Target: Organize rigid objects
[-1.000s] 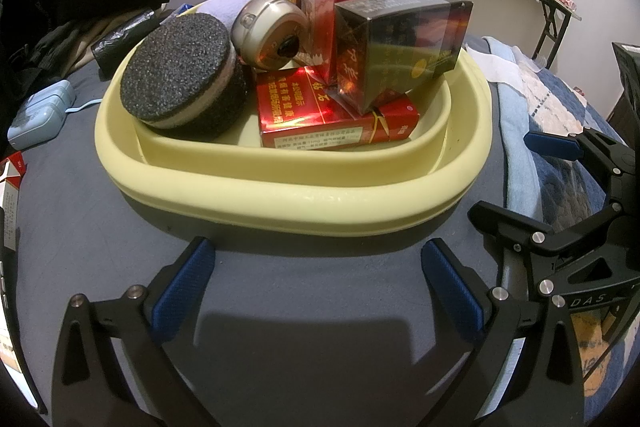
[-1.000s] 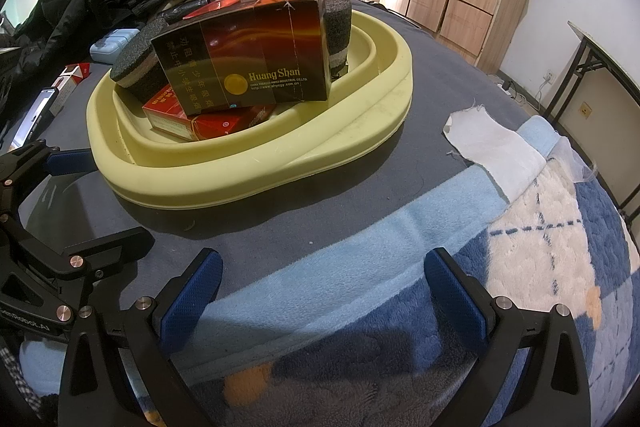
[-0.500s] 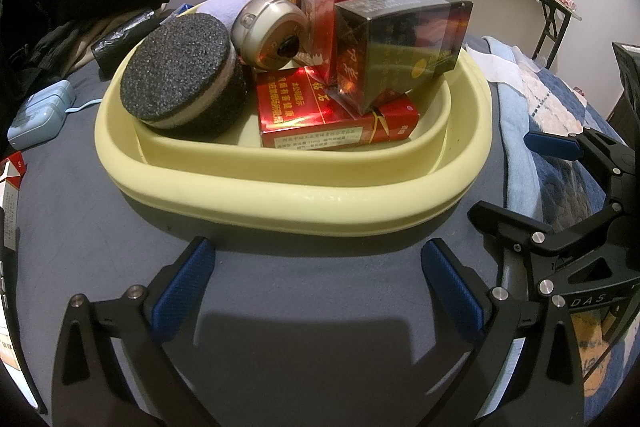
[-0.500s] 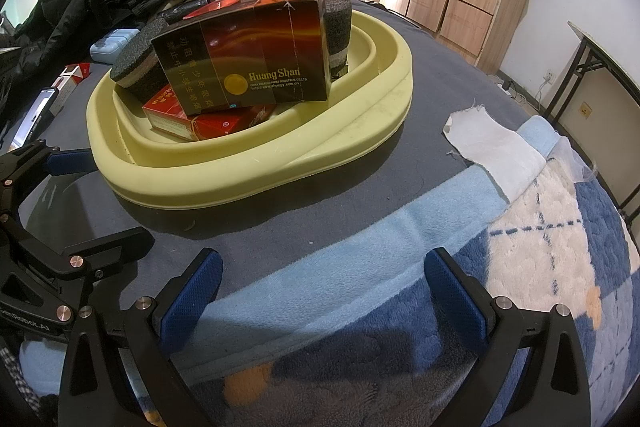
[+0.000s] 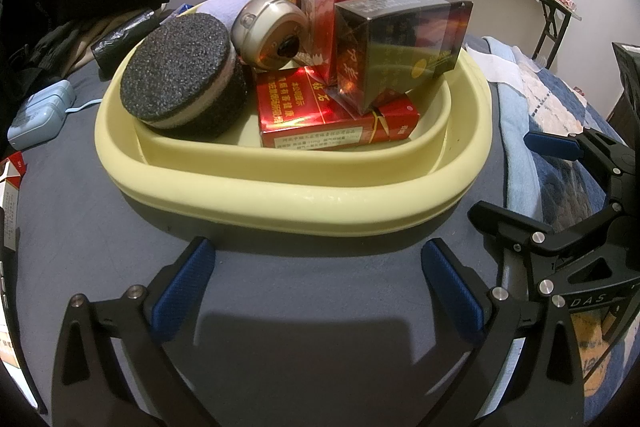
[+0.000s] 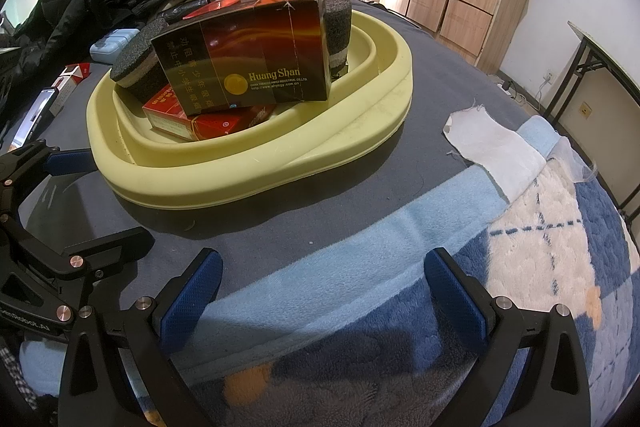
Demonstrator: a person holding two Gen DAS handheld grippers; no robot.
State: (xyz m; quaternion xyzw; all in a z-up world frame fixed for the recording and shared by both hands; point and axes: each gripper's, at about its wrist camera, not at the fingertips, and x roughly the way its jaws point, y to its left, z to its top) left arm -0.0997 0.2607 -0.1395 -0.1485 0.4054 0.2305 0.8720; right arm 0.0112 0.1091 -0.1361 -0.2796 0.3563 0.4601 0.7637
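Hovering both tools short of the basin [image 5: 296, 183], nothing in hand: left gripper [image 5: 318, 283] is spread wide and empty, right gripper [image 6: 324, 287] the same. Everything sits on a bed [image 5: 100, 235], grey sheet under the left gripper, fleecy blue-and-cream blanket [image 6: 540, 259] under the right.

Step, as I read it: basin looks loaded, so either finish or tidy the stack.

Doing it well:
- Dark carton [image 6: 248, 63] straight ahead of the right gripper is perched tilted on the red pack [image 5: 332, 115]. Take it across the short faces, squarely; glossy film probably slips.
- Mattress gives, so don't push down on the rim.
- Loose small packs [image 6: 74, 75] far left of the right gripper, outside the basin, look like the only leftovers. Approach low and flat.

Materials, big to small:
- Basin: pale yellow, oval, thick rolled rim, looks like soft plastic or rubber.
- Dark carton: rigid box, brown-black gloss, sharp edges.
- Red pack: flat, foil-shiny, lying down.
- Upright red boxes [image 5: 320, 11] behind it.
- Black round pad [image 5: 180, 83], ahead-left of the left gripper: coarse gritty faces, pale middle band, leaning on the wall.
- Silver round gadget [image 5: 272, 31]: smooth metal-look dome, dark button.
- White cloth scrap [image 6: 492, 143], frayed, ahead-right of the right gripper.
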